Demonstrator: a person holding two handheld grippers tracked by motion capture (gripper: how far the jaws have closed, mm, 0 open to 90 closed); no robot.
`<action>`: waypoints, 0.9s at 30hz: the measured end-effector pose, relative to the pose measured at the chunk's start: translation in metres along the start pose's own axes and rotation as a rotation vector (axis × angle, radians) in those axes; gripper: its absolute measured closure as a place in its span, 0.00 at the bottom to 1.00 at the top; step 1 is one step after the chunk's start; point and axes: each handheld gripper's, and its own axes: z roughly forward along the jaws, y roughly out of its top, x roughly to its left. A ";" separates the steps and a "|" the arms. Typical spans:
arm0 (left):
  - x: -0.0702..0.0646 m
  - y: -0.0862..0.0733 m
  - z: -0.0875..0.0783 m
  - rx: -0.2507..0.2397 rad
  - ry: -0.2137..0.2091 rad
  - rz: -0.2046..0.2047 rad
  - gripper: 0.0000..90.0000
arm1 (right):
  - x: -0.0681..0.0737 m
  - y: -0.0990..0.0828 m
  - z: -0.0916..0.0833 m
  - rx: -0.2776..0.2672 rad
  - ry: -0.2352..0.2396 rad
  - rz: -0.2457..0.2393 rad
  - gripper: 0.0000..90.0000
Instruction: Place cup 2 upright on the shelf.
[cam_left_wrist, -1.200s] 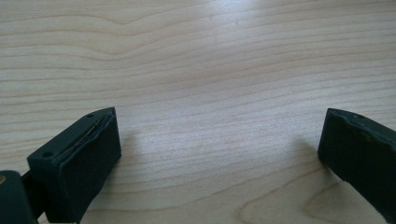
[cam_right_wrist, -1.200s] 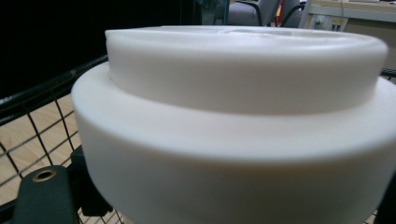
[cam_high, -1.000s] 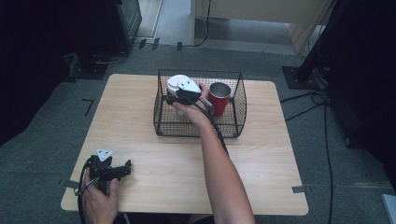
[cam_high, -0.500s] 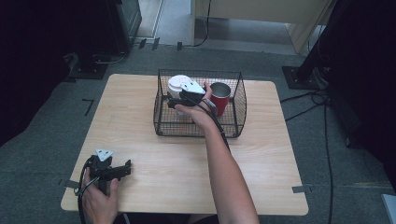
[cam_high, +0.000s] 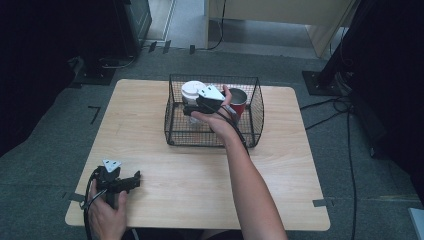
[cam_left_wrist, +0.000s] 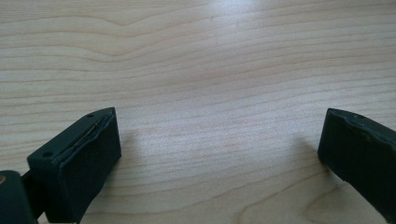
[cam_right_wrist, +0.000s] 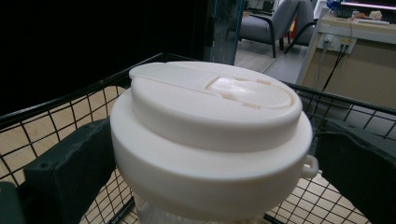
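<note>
R gripper (cam_high: 192, 107) at white lidded plastic cup (cam_right_wrist: 210, 140) in black wire basket (cam_high: 175, 125).
Jaws just opened wide, cup between, nothing gripped; red cup (cam_high: 239, 100) beside. L gripper (cam_high: 131, 181) open, empty, on wooden table (cam_high: 200, 180).

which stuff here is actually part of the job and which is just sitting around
In the job:
- white-lidded cup, between the jaws of the right gripper
- wire basket it stands in

Just there:
- red cup, also in the basket
- left gripper, open on the table
- cables on the floor
</note>
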 end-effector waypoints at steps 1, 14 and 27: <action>0.000 0.000 0.000 0.000 0.000 0.000 0.00 | -0.001 0.000 -0.002 -0.001 -0.001 -0.004 0.00; 0.000 0.000 0.000 0.000 0.001 0.000 0.00 | -0.018 0.012 -0.025 -0.058 -0.015 -0.023 0.00; 0.000 0.000 0.000 0.001 0.000 0.000 0.00 | -0.033 0.021 -0.052 -0.098 -0.029 -0.019 0.00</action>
